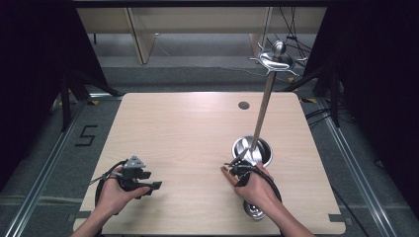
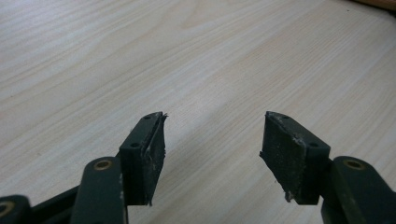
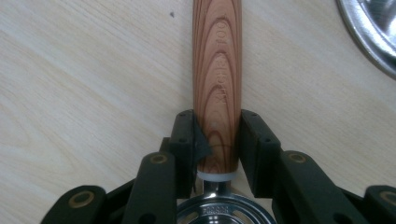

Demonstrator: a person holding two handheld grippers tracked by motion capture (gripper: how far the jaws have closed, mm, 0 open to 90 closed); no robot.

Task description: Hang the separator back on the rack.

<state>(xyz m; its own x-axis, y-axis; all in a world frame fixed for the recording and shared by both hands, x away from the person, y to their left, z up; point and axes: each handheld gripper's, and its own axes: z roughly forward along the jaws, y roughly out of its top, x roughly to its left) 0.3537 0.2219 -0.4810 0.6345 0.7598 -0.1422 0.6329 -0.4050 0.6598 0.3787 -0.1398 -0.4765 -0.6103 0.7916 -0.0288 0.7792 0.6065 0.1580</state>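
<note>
A utensil with a striped wooden handle (image 3: 217, 70) and a round perforated metal head (image 3: 224, 210) lies low over the table. My right gripper (image 3: 217, 116) is shut on the handle close to the head. In the high view the right gripper (image 1: 237, 170) is at the front right, the handle's tip (image 1: 225, 171) pokes out to its left, and the metal head (image 1: 254, 211) shows near the table's front edge. My left gripper (image 2: 215, 116) stands open with nothing between its pads; it is at the front left (image 1: 157, 186), just above the wood.
A tall metal utensil stand rises from a round dish-shaped base (image 1: 252, 149) right behind my right hand, with a ring of hooks at its top (image 1: 276, 59). Its base rim (image 3: 373, 23) is close. The light wooden table (image 1: 188, 133) has a grommet hole (image 1: 243, 105).
</note>
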